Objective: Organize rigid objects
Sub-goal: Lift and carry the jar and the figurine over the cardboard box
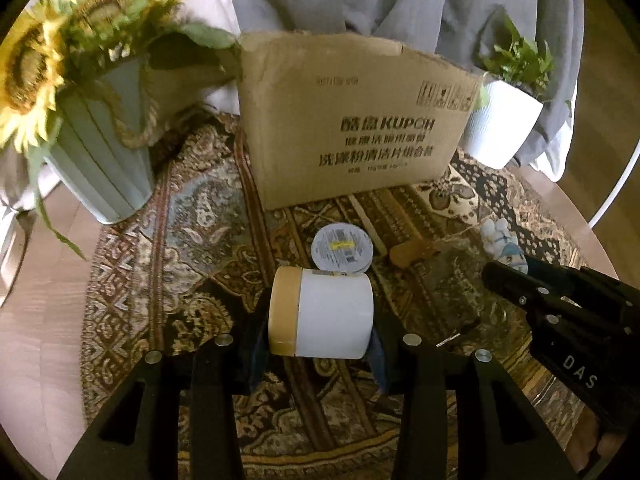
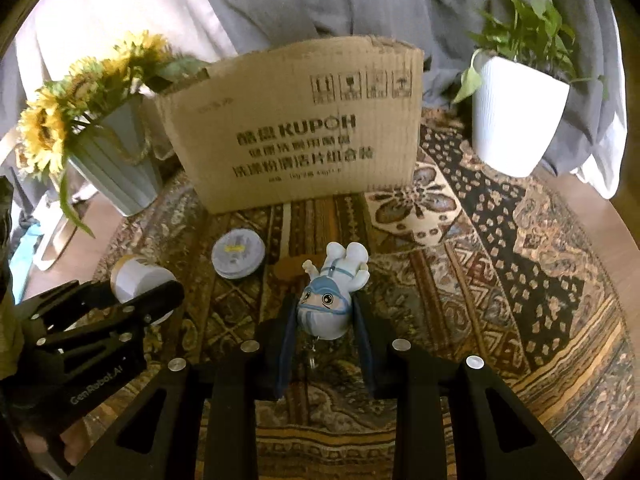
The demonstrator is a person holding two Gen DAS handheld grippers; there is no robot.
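Note:
My left gripper [image 1: 318, 322] is shut on a white jar with a tan lid [image 1: 320, 312], held on its side over the patterned rug; the jar also shows in the right wrist view [image 2: 138, 278]. A flat round tin with a label [image 1: 342, 249] lies just beyond it, also in the right wrist view [image 2: 239, 253]. My right gripper [image 2: 323, 322] is closed around a white and blue astronaut figurine [image 2: 330, 298], which lies head toward me; the figurine also shows in the left wrist view [image 1: 505, 245]. A brown KUPOH cardboard box [image 2: 296, 132] stands open behind them.
A pale green pot of sunflowers [image 1: 96, 160] stands left of the box. A white pot with a green plant [image 2: 514, 116] stands right. A wooden stick and a tan block [image 1: 408, 252] lie on the rug [image 2: 500, 260]. Grey cloth hangs behind.

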